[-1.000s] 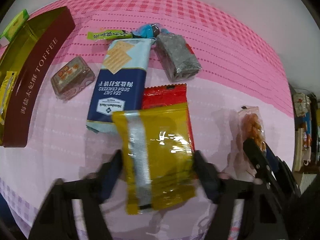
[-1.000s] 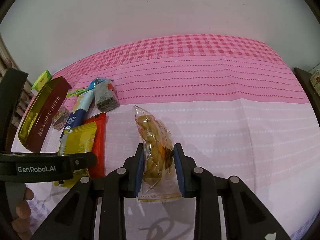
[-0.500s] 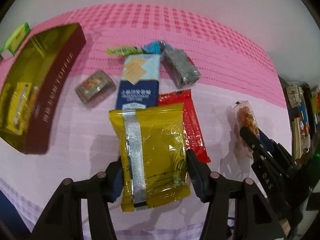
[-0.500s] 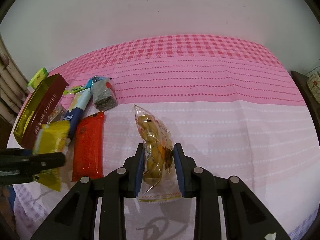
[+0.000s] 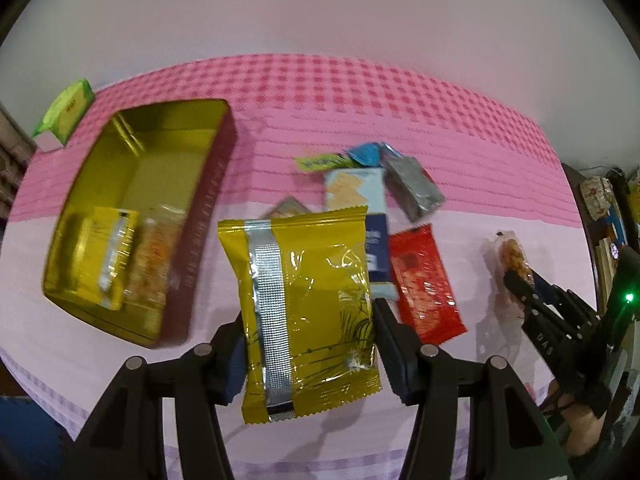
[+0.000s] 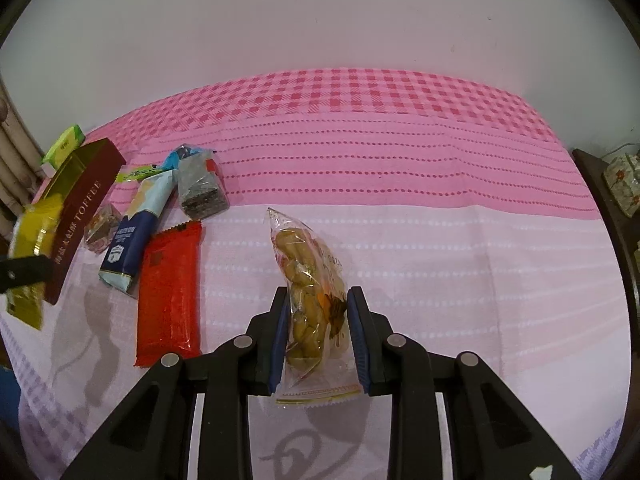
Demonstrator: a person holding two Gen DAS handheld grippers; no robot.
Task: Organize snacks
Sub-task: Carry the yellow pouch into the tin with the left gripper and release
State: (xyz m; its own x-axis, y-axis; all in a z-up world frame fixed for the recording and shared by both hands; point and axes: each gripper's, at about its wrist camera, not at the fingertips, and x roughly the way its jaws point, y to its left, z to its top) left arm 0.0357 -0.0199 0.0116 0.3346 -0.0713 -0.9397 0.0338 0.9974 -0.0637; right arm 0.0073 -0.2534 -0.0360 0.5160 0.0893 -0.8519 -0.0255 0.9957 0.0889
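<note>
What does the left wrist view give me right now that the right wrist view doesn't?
Only the left wrist view looks down into the toffee tin: a yellow packet and an orange snack already lie inside. It also shows the left gripper clamped on the yellow bag.

Only the right wrist view shows the right gripper close up, jaws closed on the clear peanut bag.

Both show the red packet, cracker pack and grey packet on the pink cloth.

left gripper (image 5: 308,344) clamped on a packet; right gripper (image 6: 318,340) likewise
</note>
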